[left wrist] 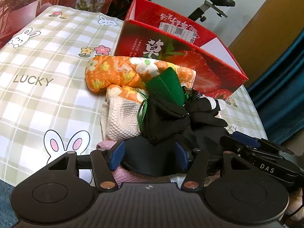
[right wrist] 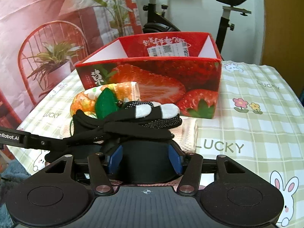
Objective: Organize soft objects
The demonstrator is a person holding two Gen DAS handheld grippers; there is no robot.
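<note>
Both grippers, left (left wrist: 150, 156) and right (right wrist: 145, 158), squeeze one black pad (right wrist: 146, 163). Soft pile (left wrist: 152, 98) sits at its 12 o'clock. Next, carry everything into the box (right wrist: 171, 76).

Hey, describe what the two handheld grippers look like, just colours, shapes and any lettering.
Both are matte black. The left gripper and right gripper each have blue ribbed pads on the jaws, angled link bars with copper-coloured rivets, two round discs and a ribbed centre plate with a crosshair mark. White lettering shows on their sides: "DAS" and "nRobot.AI".
</note>
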